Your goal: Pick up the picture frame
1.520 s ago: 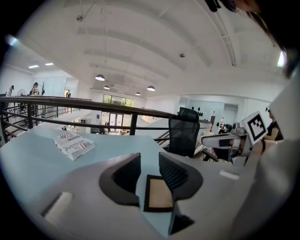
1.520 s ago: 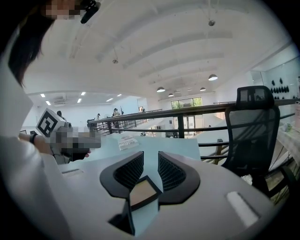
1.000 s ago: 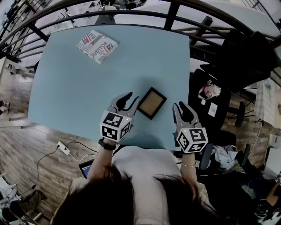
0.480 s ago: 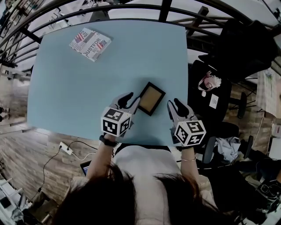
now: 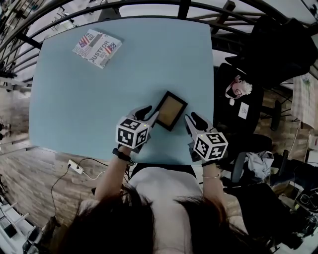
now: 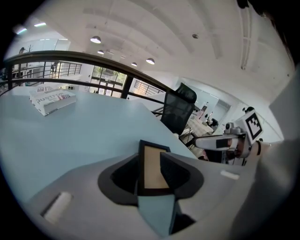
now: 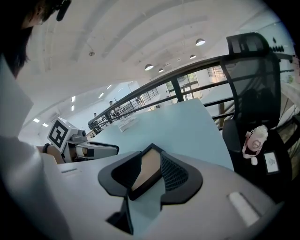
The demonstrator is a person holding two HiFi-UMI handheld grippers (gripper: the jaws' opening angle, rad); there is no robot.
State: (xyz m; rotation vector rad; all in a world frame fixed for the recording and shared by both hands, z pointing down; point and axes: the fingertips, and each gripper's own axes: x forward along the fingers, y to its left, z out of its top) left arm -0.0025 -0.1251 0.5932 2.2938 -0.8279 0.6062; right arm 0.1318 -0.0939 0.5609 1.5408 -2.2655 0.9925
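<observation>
The picture frame (image 5: 171,110), black-edged with a tan middle, lies flat on the light blue table (image 5: 99,99) near its front right. My left gripper (image 5: 147,115) is at the frame's near left corner, open. The frame (image 6: 152,165) shows through the gap between its jaws. My right gripper (image 5: 190,120) hovers just off the frame's near right side, apart from it. Its jaws are opening, and the frame (image 7: 146,169) shows ahead between them with no pad pressing on it. Each gripper is visible in the other's view: the right gripper (image 6: 224,141) and the left gripper (image 7: 89,150).
A printed packet (image 5: 97,48) lies at the table's far left corner. A black office chair (image 5: 278,44) stands right of the table, and a small pale bag (image 5: 237,94) lies on a dark seat below it. A railing (image 5: 149,9) runs behind the table. The table's near edge is under my grippers.
Both grippers have come down toward the table and closer to the frame's near corners. The frame has not moved.
</observation>
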